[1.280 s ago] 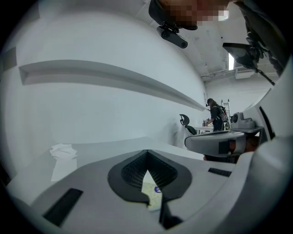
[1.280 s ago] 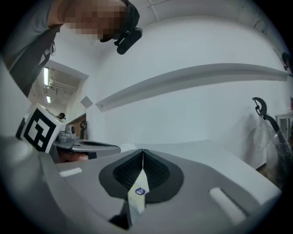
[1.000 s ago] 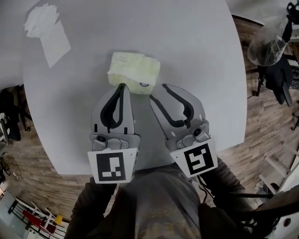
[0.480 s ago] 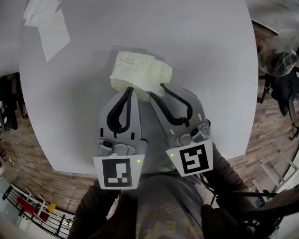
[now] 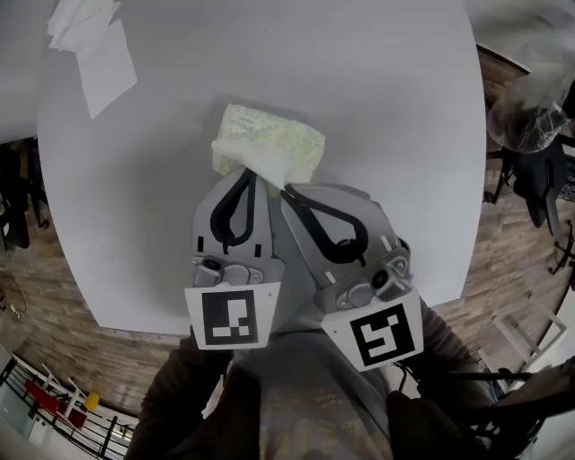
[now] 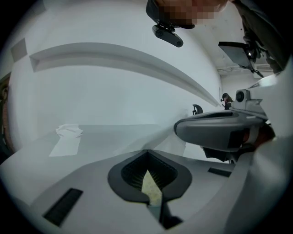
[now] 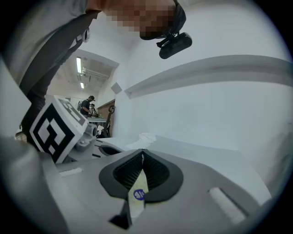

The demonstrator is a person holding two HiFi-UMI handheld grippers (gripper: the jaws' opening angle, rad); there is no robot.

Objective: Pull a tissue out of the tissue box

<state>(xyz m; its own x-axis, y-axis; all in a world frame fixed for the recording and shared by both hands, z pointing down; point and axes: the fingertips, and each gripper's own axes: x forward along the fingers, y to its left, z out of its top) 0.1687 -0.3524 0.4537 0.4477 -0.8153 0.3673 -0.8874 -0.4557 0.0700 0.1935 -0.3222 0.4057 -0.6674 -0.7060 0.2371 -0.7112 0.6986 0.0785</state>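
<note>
L gripper point(image 5: 244, 173) pinched shut on tissue pack point(image 5: 274, 137), mid table point(image 5: 377, 81). R gripper point(image 5: 287, 190) just clamped onto white strip point(image 7: 137, 194) at pack's near end, prob. tissue. Pull-out not yet done.

One round table point(image 5: 395, 135), one tissue pack point(image 5: 269, 139), one protruding tissue point(image 5: 272, 172), two grippers, left gripper point(image 5: 249, 175), right gripper point(image 5: 286, 191), one flat sheet point(image 5: 106, 67), one crumpled tissue heap point(image 5: 79, 20).

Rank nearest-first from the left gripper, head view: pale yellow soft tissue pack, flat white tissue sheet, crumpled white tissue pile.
1. pale yellow soft tissue pack: in the left gripper, mid-table.
2. flat white tissue sheet: upper left.
3. crumpled white tissue pile: top-left corner.
</note>
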